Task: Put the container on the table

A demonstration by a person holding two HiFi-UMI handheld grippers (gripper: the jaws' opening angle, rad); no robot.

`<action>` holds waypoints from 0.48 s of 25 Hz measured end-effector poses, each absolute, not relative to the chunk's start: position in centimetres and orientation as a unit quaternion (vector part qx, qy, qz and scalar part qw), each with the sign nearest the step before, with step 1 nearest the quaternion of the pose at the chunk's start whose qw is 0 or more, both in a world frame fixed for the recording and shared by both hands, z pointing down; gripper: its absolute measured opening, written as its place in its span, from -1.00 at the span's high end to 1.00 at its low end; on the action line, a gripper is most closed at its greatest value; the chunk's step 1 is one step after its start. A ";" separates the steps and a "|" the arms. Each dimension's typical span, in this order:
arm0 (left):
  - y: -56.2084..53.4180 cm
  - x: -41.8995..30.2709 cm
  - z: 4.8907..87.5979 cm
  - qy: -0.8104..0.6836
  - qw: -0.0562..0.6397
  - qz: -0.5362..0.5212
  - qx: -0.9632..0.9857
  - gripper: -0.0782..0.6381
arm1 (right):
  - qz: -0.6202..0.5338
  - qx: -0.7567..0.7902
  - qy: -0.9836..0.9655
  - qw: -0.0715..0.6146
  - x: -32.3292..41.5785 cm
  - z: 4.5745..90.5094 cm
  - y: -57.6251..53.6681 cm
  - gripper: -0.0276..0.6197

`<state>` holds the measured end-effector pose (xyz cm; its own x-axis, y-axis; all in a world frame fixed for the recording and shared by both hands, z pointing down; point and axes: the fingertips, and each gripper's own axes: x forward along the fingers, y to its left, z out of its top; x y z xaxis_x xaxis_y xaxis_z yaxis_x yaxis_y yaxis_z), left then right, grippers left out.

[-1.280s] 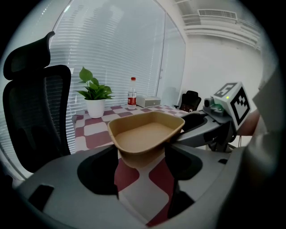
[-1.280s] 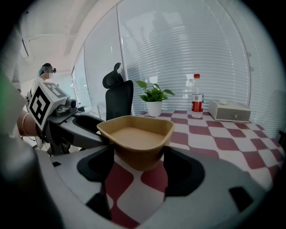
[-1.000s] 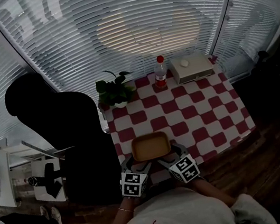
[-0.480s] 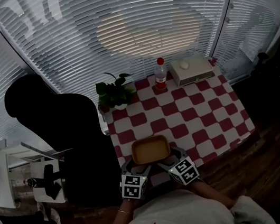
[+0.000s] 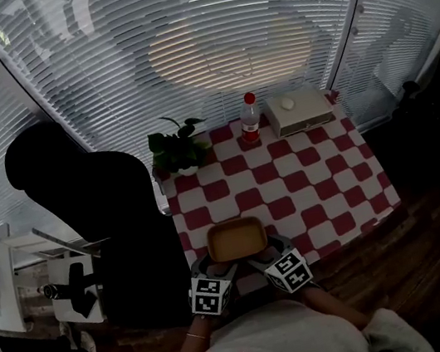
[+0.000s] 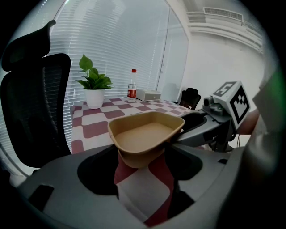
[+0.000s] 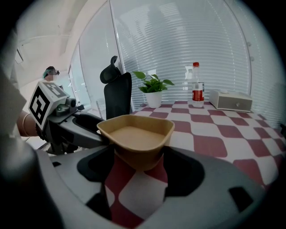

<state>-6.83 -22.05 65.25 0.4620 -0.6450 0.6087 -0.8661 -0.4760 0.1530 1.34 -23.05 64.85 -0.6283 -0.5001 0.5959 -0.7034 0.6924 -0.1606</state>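
A shallow tan container point(image 5: 236, 239) hangs empty over the near edge of the red-and-white checkered table point(image 5: 315, 188). My left gripper point(image 5: 211, 263) grips its near-left corner and my right gripper point(image 5: 268, 250) its near-right corner. In the left gripper view the container point(image 6: 145, 136) sits wedged between the jaws of the left gripper point(image 6: 142, 160), with the right gripper point(image 6: 214, 120) beside it. The right gripper view shows the same container point(image 7: 136, 133) pinched in the right gripper point(image 7: 138, 163), with the left gripper point(image 7: 67, 120) at the left. The tablecloth shows below the container's base.
At the table's far edge stand a potted plant point(image 5: 175, 149), a red-capped bottle point(image 5: 249, 117) and a white box point(image 5: 299, 110). A black office chair point(image 5: 82, 204) stands left of the table, with a small white side table point(image 5: 2, 277) beyond it. Window blinds close off the far side.
Both grippers and the container have drawn slightly toward the table's near edge; the grip on it is unchanged.
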 end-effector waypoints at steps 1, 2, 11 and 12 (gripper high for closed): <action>-22.1 -6.8 65.3 -0.458 0.227 0.243 0.824 -0.14 | 0.194 0.341 -0.881 0.264 1.3 64.9 -23.0 -0.17; -22.1 -6.8 65.3 -0.458 0.227 0.242 0.825 -0.14 | 0.195 0.341 -0.881 0.263 1.3 65.0 -23.0 -0.17; -21.7 -7.1 66.4 -0.453 0.241 0.250 0.821 -0.14 | 0.204 0.338 -0.879 0.267 1.1 65.9 -22.9 -0.16; -21.8 -7.1 66.4 -0.453 0.242 0.251 0.821 -0.14 | 0.205 0.338 -0.879 0.267 1.1 65.9 -22.9 -0.16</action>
